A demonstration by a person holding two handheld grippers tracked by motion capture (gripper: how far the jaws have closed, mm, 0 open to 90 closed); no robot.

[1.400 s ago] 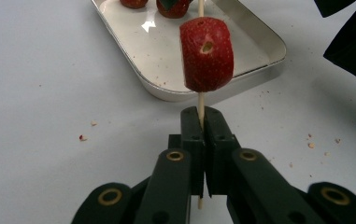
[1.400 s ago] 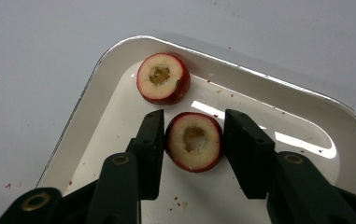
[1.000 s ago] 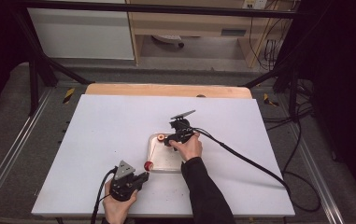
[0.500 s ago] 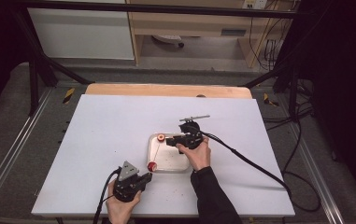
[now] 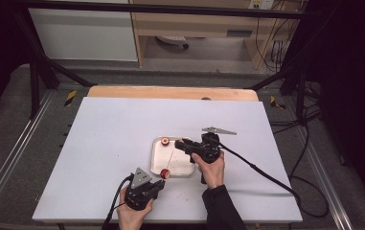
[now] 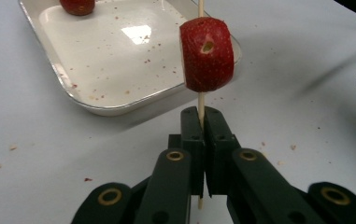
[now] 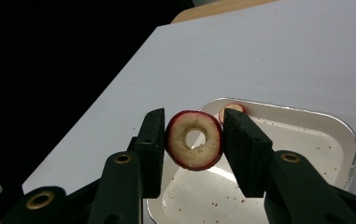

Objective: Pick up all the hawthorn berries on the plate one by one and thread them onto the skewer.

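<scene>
**A:** Wooden skewer [image 6: 201, 100], thin as it is, has me worried. The left gripper [image 6: 203, 122] has its jaws pinched right together on the lower end of it, and one red fruit piece [image 6: 207, 54] already sits threaded just above the jaws, over the near edge of the tray [image 6: 73, 91]. From the high view the skewer [image 5: 170, 159] slants up over the tray.

**B:** And the right gripper [image 7: 192, 137]?

**A:** Jaws partway closed, clamped on the sides of a cored fruit ring [image 7: 194, 139], red skin outside, pale flesh, hole through the middle. It hangs above the tray [image 7: 339, 128], where one more piece [image 7: 231, 111] lies at the far end.

**B:** So the ring likely has to go onto the stick. What could fail?

**A:** Mainly aim, I think. The hole is small and the skewer tip is fine; if the tip meets flesh instead of the hole, the push could bend or snap the stick, or twist it in the left jaws, since they grip only a short length.

**B:** Could the ring slip?

**A:** Possibly. It is held by its curved skin, and wet fruit between flat pads may squirt out if squeezed harder or knocked sideways. A hard shove could also drive the threaded piece down against the left jaws.
</scene>
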